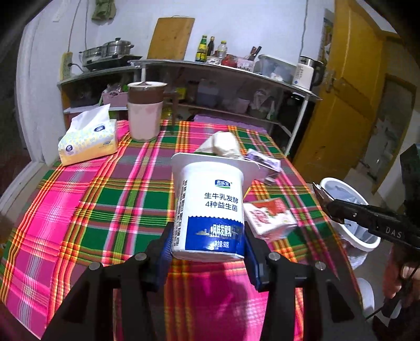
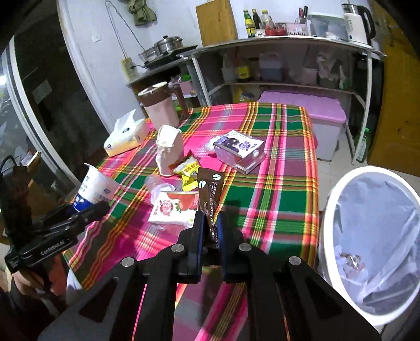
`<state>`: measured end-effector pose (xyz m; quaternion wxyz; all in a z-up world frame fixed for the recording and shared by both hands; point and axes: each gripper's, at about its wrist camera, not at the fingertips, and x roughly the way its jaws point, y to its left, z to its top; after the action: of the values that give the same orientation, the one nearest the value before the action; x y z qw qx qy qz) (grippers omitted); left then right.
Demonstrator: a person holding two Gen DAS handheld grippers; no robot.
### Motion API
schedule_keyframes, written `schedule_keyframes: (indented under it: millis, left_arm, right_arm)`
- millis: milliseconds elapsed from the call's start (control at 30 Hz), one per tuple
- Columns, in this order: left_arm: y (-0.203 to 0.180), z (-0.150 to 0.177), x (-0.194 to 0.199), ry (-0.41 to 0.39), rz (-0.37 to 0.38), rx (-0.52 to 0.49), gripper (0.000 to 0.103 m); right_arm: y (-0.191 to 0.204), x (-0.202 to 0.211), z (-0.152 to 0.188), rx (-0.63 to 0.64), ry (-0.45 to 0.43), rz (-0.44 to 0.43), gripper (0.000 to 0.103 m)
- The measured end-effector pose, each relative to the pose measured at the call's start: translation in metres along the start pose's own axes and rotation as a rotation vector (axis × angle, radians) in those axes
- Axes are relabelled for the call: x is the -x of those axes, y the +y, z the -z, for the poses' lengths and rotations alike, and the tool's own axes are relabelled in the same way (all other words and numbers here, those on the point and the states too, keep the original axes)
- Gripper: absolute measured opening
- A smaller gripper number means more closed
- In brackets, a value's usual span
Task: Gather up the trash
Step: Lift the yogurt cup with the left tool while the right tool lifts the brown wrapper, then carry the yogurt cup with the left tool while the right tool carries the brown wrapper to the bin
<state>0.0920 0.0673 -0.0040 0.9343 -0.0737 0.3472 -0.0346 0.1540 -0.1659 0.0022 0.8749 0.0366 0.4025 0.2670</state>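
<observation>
Crowding the plaid tablecloth point(image 2: 275, 157): tissue pack point(image 2: 123, 139), pink jug point(image 2: 160, 107), cartons.

Glossy plastic yogurt cup point(image 1: 210, 207), woven plaid tablecloth point(image 1: 105, 199), shiny brown foil sachet point(image 2: 210, 195), thin translucent bin liner point(image 2: 378, 236)

Cloth: pink-green-yellow plaid tablecloth point(image 2: 283, 147) — covers the counter.
Far left corner: yellow-and-white soft tissue pack point(image 1: 88, 136) beside a pale pink jug with brown lid point(image 1: 145, 110).
Back shelf: grey metal rack point(image 2: 288, 42) — white electric kettle point(image 2: 355, 23), sauce bottles point(image 2: 253, 22), steel pots point(image 2: 164, 46).
Wall: wooden cutting board point(image 1: 170, 38) leaning upright.
</observation>
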Motion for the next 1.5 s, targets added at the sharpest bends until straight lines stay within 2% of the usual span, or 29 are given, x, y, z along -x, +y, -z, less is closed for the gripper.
schedule_keyframes:
  millis: [300, 633, 1033, 1500]
  left_arm:
    - [-0.036, 0.002, 0.023, -0.027, 0.042, -0.05, 0.048]
    - [-0.066, 0.004, 0.027, -0.029, 0.082, -0.092, 0.048]
    - [-0.108, -0.003, 0.0, 0.005, 0.144, -0.152, 0.048]
    - [-0.185, -0.013, -0.052, 0.073, 0.259, -0.268, 0.048]
  right_arm:
    - [0.003, 0.038, 0.015, -0.01, -0.05, 0.013, 0.01]
    - [-0.008, 0.061, 0.028, -0.036, -0.086, 0.036, 0.01]
    - [-0.044, 0.072, 0.037, -0.099, -0.103, 0.087, 0.01]
    - [-0.122, 0.087, 0.049, -0.233, -0.114, 0.204, 0.01]
